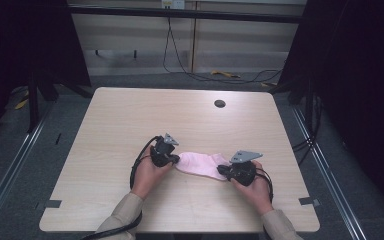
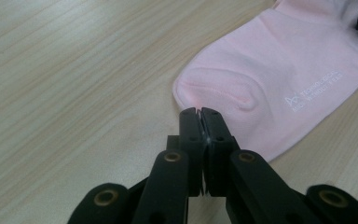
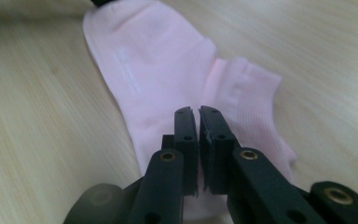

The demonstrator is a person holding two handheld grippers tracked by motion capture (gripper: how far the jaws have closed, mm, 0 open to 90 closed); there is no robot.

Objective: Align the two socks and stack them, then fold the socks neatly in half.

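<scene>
Wooden table (image 1: 130,120), pink sock (image 1: 200,164) ends hidden under closed grippers

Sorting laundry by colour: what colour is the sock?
Pale pink sock with small white lettering, clearest in the left gripper view.

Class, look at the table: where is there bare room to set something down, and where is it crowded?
Free: the far half of the table, from the pink sock up to the round hole; also both side strips. Crowded: the near middle, where the left tongs and right tongs meet the sock's ends.
</scene>
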